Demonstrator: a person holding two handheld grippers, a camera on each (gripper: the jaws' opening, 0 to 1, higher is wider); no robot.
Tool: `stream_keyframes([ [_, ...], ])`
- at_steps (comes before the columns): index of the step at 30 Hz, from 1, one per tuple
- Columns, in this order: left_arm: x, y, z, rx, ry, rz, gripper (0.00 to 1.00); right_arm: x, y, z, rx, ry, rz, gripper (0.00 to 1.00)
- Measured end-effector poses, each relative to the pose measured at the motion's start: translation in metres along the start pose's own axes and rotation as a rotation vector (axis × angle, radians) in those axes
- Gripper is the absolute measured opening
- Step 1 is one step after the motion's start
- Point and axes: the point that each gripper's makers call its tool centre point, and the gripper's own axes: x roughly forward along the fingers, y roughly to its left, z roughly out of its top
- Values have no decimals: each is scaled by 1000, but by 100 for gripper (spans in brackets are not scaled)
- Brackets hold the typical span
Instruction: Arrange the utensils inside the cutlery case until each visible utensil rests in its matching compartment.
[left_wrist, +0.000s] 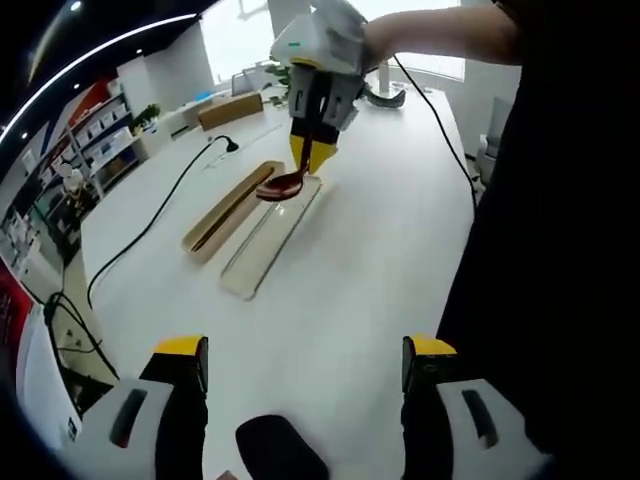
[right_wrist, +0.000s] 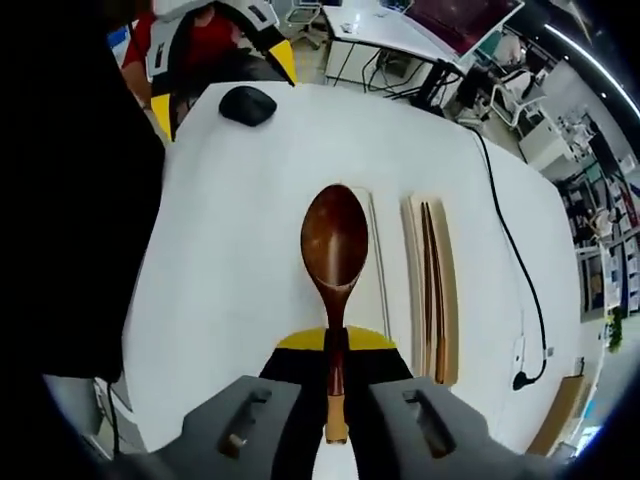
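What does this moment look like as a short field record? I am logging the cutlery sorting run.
right gripper: shut on the handle of the wooden spoon, held above the clear lid
left gripper: open, holding nothing, away from the case
wooden case: open on the white table, chopsticks lying inside
clear lid: flat beside the case
black mouse: near the table edge
black cable: runs across the table

The spoon (right_wrist: 334, 245) hangs over the clear lid (left_wrist: 270, 240), with the cutlery case (left_wrist: 228, 210) just beside.
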Motion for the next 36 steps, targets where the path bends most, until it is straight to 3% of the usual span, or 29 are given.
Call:
stream_keyframes([
  [15, 1, -1, -4, -19, 10, -1, 81, -4, -32, 9, -36, 5, -42, 0],
  [36, 4, 6, -5, -20, 18, -15, 81, 8, -66, 6, -24, 31, -47, 0],
])
